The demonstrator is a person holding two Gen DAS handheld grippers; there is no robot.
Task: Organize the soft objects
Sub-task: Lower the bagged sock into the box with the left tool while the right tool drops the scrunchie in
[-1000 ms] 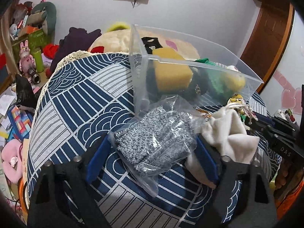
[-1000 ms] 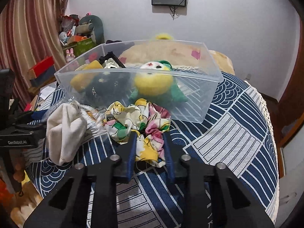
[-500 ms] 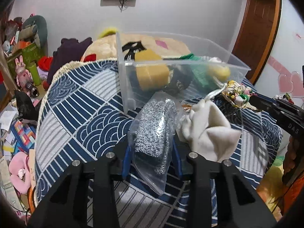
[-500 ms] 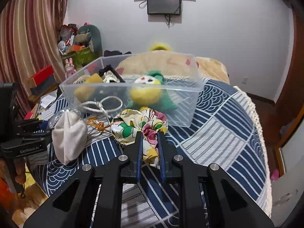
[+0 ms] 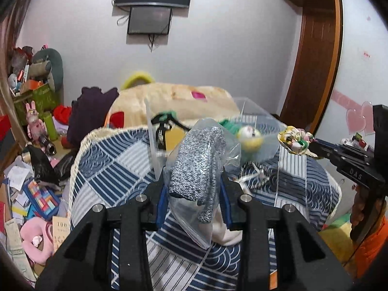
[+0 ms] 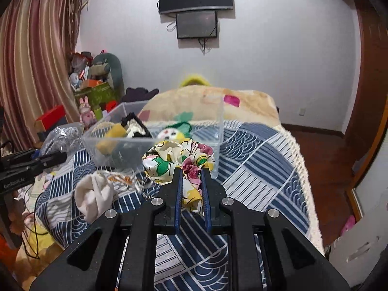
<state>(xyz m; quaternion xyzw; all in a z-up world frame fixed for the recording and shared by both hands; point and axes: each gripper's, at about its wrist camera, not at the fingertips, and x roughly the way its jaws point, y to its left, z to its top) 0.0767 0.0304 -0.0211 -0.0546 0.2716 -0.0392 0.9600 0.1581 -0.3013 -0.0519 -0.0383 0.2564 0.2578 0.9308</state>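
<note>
Two tools raised over the blue patterned bedspread (image 6: 254, 160) — left tool (image 5: 194, 194) gripping bagged knit (image 5: 197, 162), right tool (image 6: 191, 189) pinching floral scrunchie (image 6: 177, 160).

Right gripper (image 6: 190, 189): clamped on floral scrunchie (image 6: 178, 161), blue pads pressing both sides, fabric bunched above the tips.
Clear bin (image 6: 155, 143): just beyond the scrunchie, on the blue patterned bedspread (image 6: 262, 169); holds a yellow sponge (image 6: 112, 137), a yellow-green plush (image 6: 174, 131), a black item.
White cloth (image 6: 93, 195): crumpled on the bedspread, left of the gripper.
Left gripper (image 6: 52, 158): far left, carrying a bagged grey knit (image 6: 61, 137).
Wall: two dark screens (image 6: 196, 7).
</note>
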